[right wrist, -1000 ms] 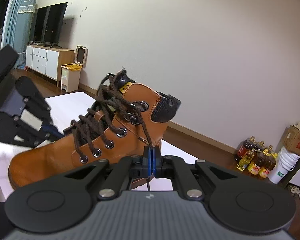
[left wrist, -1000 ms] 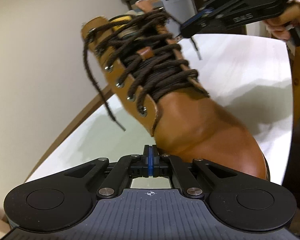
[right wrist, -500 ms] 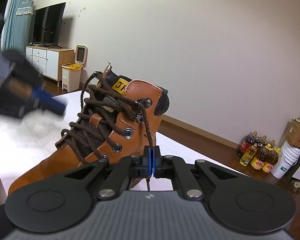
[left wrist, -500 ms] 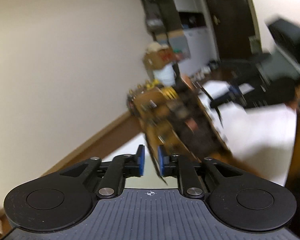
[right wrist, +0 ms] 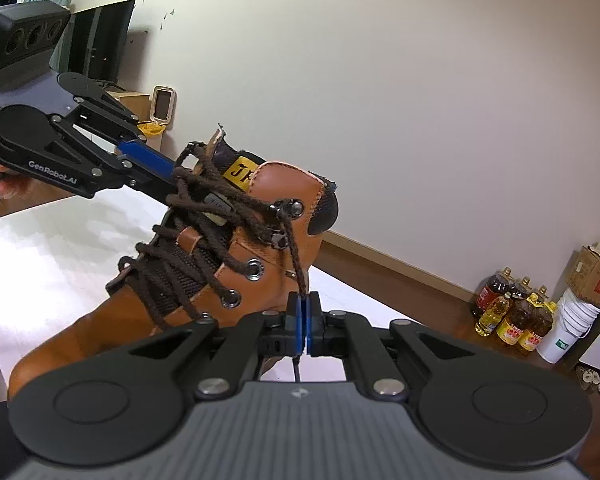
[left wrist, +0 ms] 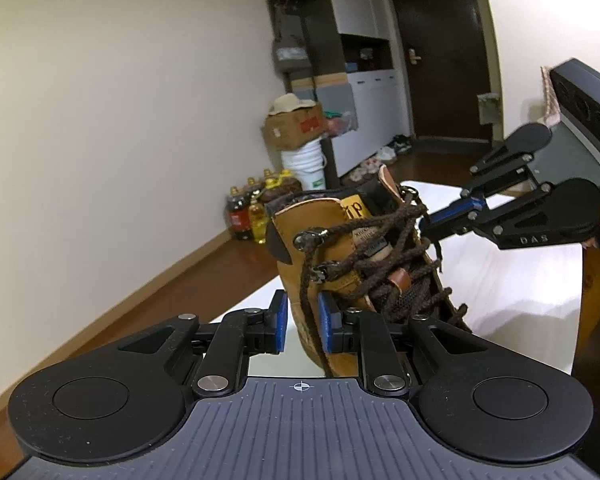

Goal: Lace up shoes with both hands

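The left gripper (left wrist: pixel 302 327) has its jaws a narrow gap apart and closing, with one end of the brown lace (left wrist: pixel 310 300) hanging between the blue pads; they do not yet press on it. That lace end drops from the top hooks on this side of the tan boot (left wrist: pixel 300 276), which stands on the white table (left wrist: pixel 512 280) just beyond the jaws. On the boot's other side the right gripper (right wrist: pixel 302 322) has its jaws pressed together on the other lace end (right wrist: pixel 296 264), which runs taut up to the boot's upper hooks. The crossed lacing fills the boot's front between the two grippers. The boot's tongue carries a yellow tag (right wrist: pixel 242 173) with dark letters, only partly readable. Past the boot, by the far wall, stand oil bottles (right wrist: pixel 512 316), a white bucket (right wrist: pixel 568 328) and a cardboard box (right wrist: pixel 596 276). The left gripper's arm reads "GenRobot.AI".
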A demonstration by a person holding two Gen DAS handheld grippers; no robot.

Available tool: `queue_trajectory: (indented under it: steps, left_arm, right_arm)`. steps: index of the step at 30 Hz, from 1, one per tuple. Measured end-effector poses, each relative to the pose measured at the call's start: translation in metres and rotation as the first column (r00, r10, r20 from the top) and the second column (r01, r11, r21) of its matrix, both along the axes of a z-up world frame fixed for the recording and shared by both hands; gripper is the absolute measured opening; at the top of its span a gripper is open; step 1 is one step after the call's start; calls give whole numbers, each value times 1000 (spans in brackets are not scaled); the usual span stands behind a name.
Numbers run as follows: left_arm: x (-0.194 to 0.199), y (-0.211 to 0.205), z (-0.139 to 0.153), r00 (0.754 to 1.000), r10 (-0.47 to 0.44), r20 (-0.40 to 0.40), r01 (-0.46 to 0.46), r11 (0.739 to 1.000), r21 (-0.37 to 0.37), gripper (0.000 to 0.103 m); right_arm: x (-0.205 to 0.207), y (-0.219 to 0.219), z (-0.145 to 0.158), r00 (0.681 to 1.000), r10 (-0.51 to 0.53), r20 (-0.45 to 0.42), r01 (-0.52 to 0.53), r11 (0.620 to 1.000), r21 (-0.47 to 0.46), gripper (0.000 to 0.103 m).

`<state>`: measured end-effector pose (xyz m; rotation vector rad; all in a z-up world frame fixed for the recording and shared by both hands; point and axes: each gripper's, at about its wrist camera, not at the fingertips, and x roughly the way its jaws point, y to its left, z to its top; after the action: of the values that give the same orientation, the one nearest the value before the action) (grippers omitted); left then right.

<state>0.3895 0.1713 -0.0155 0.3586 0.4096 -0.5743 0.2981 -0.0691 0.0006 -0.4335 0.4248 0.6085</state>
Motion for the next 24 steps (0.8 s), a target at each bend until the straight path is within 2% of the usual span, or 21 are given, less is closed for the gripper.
queue_trajectory:
  steps: [4, 6, 9, 10, 12, 14, 20, 24]
  left_arm:
    - [-7, -2, 0, 1000, 7, 6, -7, 999, 37, 2]
    - [-10, -4, -14, 999, 18, -36, -17, 999, 39, 2]
    - [-17, -8, -46, 994, 22, -103, -15, 998, 62, 1]
    - [-20, -5, -45, 994, 26, -104, -21, 999, 48, 1]
    - [-24, -1, -44, 994, 33, -104, -30, 999, 30, 2]
    - [-26, 1, -42, 994, 35, -101, -32, 999, 40, 2]
    - [-41, -2, -47, 996, 49, -76, -45, 997, 62, 2]
    - [-50, 0, -49, 994, 88, -63, -84, 995, 56, 6]
  right_arm:
    - [-1, 5, 1, 1000, 7, 8, -7, 1000, -25, 3]
    - [-1, 7, -1, 1000, 6, 11, -6, 999, -35, 2]
    - [6, 8, -29, 992, 27, -119, -34, 998, -52, 2]
    - [2, 9, -39, 991, 39, -127, -50, 995, -89, 2]
    - [-2, 10, -43, 991, 37, -127, -50, 994, -94, 2]
    - [-1, 7, -37, 988, 22, -152, -30, 998, -51, 1]
    - [-5, 2, -35, 987, -4, -162, 0, 1000, -23, 2]
    - [-12, 1, -33, 991, -24, -134, 22, 1000, -20, 3]
